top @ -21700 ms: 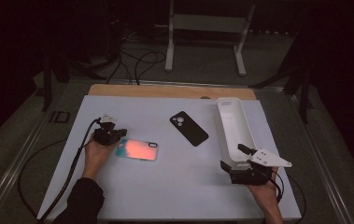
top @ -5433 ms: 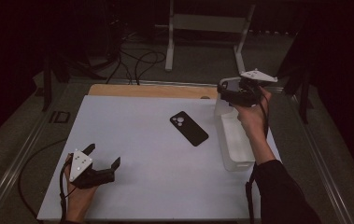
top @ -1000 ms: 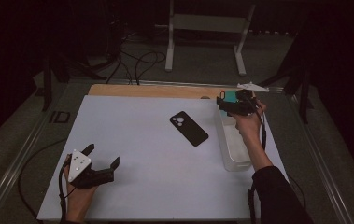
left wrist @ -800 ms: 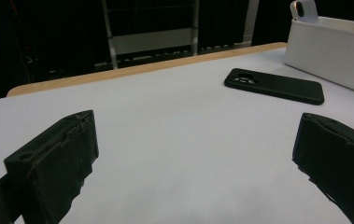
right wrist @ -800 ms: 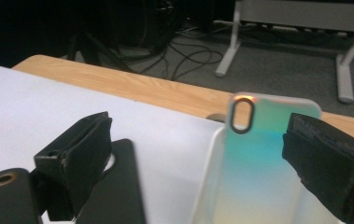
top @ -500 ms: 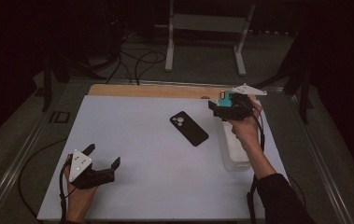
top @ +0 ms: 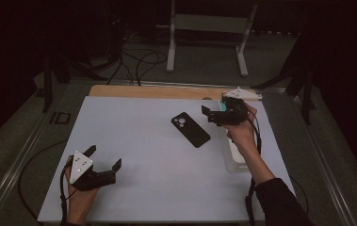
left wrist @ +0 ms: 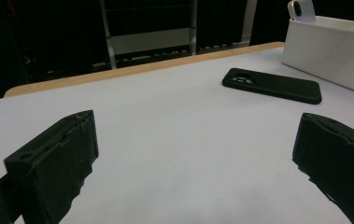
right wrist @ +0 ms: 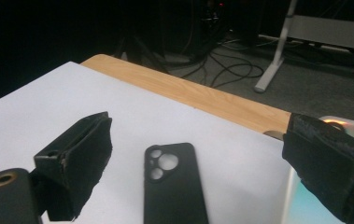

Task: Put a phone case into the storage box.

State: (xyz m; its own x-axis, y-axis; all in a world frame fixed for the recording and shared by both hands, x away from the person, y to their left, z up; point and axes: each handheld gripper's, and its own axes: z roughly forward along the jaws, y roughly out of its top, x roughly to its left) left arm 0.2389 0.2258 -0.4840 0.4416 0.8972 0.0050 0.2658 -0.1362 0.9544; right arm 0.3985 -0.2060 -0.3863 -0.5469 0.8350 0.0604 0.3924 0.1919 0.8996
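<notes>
A black phone (top: 190, 129) lies camera side up on the white mat (top: 143, 141), right of centre. My right gripper (top: 208, 114) hovers open just right of it, and in the right gripper view the black phone (right wrist: 174, 186) lies between and beyond the wide-open jaws of the right gripper (right wrist: 198, 135). A teal-and-orange phone (top: 223, 102) stands in the far end of the white tray (top: 235, 162); its teal face (right wrist: 305, 207) shows beside the right jaw. My left gripper (top: 104, 157) rests open at the mat's near left, holding nothing. From there the black phone (left wrist: 272, 85) lies well ahead.
The white tray (left wrist: 333, 42) runs along the mat's right side, a phone corner (left wrist: 301, 9) poking above its wall. A wooden table edge (top: 152, 91) borders the far side. Cables and a metal stand (top: 209, 23) are on the floor beyond.
My right gripper has moved left from over the tray's far end toward the black phone. The left gripper has stayed put. The coloured phone, earlier on the mat, stands in the tray.
</notes>
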